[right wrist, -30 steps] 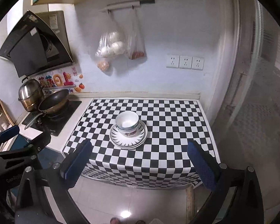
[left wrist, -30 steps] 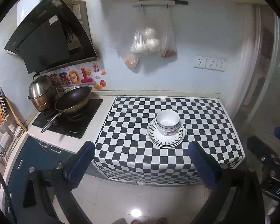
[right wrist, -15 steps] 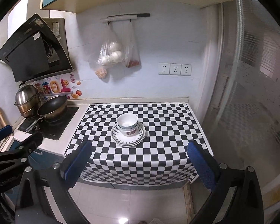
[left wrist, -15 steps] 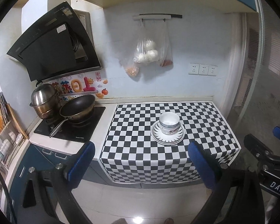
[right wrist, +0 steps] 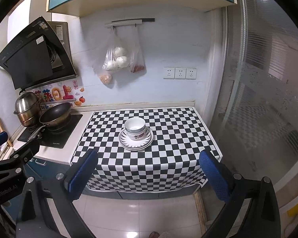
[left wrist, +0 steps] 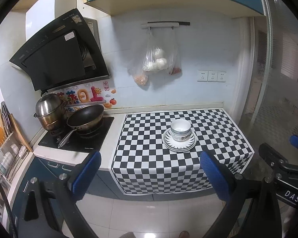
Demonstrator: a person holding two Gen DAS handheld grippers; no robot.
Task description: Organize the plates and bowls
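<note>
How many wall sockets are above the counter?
3, in one row on the white wall, right of the hanging bags: left socket, middle socket, right socket.

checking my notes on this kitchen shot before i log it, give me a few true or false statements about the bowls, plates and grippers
1. The bowls sit stacked on the plates. True.
2. The plates rest on the stove. False: they are on the checkered cloth, and the stove carries a wok and a steel pot.
3. The left gripper is shut on a bowl. False: its jaws stand wide apart and hold nothing.
4. The right gripper is open and well short of the dishes. True.
5. Plastic bags hang on the wall above the counter. True.
</note>
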